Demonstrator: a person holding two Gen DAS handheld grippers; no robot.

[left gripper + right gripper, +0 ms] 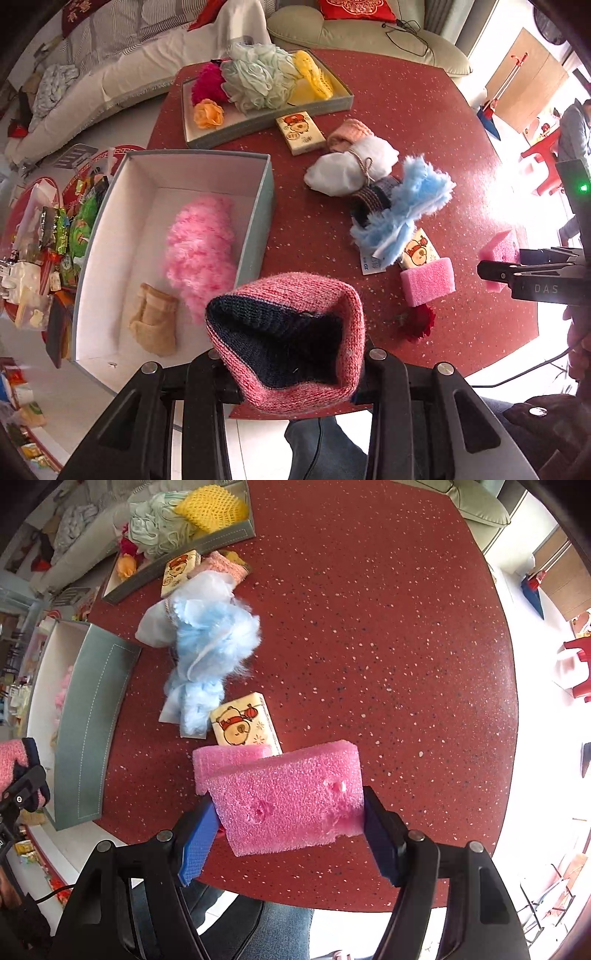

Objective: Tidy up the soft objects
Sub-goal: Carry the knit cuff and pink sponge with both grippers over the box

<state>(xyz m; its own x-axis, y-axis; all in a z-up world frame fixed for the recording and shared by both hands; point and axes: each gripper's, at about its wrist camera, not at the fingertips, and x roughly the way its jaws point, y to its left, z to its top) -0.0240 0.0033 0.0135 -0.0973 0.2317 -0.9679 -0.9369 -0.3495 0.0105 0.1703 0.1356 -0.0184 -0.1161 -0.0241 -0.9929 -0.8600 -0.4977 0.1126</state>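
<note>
My left gripper [291, 365] is shut on a pink knit hat [295, 295] with a navy lining, held above the table's near edge beside the grey box [264, 206]. A pink fluffy piece [201, 254] and a beige sock pair [155, 325] lie in that box. My right gripper [291, 823] is shut on a pink foam sponge [288, 805], its blue pads pressing both ends, lifted off the red table [369, 646]. A second pink sponge [225, 757] lies just behind it. The left wrist view shows the right gripper [517, 275] at the far right.
A shallow tray [258, 122] at the back holds a pale bath pouf, yellow knit, magenta fluff and an orange rose. On the table lie two tissue packs [301, 133] [243, 723], a white tied bundle [351, 170], blue fluff [210, 653], a dark knit piece and a red flower [421, 325].
</note>
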